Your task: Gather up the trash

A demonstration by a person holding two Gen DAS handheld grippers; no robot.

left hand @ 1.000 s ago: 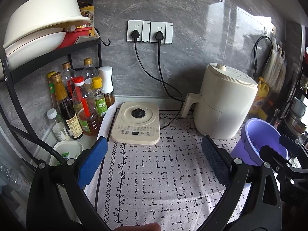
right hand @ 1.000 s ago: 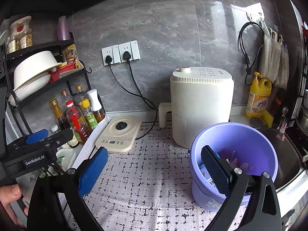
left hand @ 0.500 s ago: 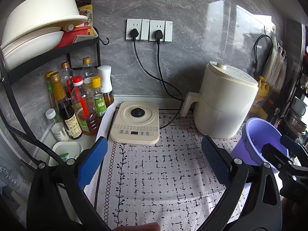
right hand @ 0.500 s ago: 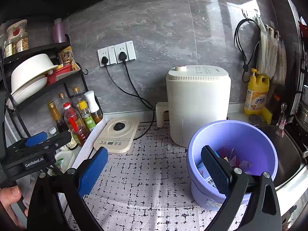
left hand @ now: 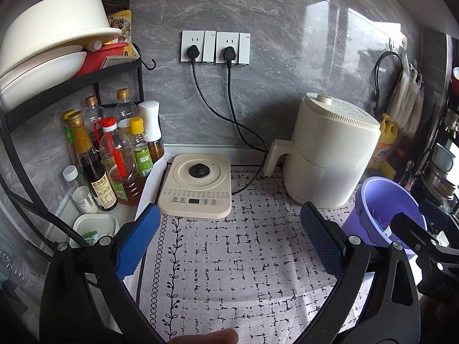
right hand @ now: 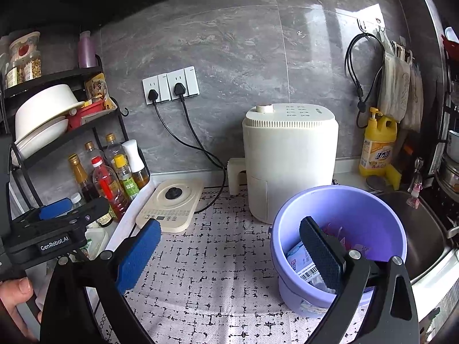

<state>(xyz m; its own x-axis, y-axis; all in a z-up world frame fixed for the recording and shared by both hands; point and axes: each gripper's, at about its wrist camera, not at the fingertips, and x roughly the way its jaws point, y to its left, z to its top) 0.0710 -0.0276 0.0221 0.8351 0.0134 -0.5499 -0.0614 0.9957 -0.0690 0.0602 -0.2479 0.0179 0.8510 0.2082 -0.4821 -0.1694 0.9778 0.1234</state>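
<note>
Patterned surface [right hand: 218, 263] bare between both tongs. Cream air fryer [right hand: 289, 160] upright at the back wall, just behind the purple bucket [right hand: 338, 209]. Bucket at the surface's right edge beside the sink [right hand: 416, 229], holding the trash [right hand: 301, 261]: a barcoded wrapper and pinkish scraps. Flat cream cooker [left hand: 198, 186] left of the fryer, bottles [left hand: 114, 154] crowded under the rack. Right tongs [right hand: 229, 252] spread wide, pinching nothing, right pad [right hand: 318, 252] in front of the bucket's opening, trash showing just beside it. Left tongs [left hand: 229, 238] likewise spread and empty over the mat, bucket well off to their right.
</note>
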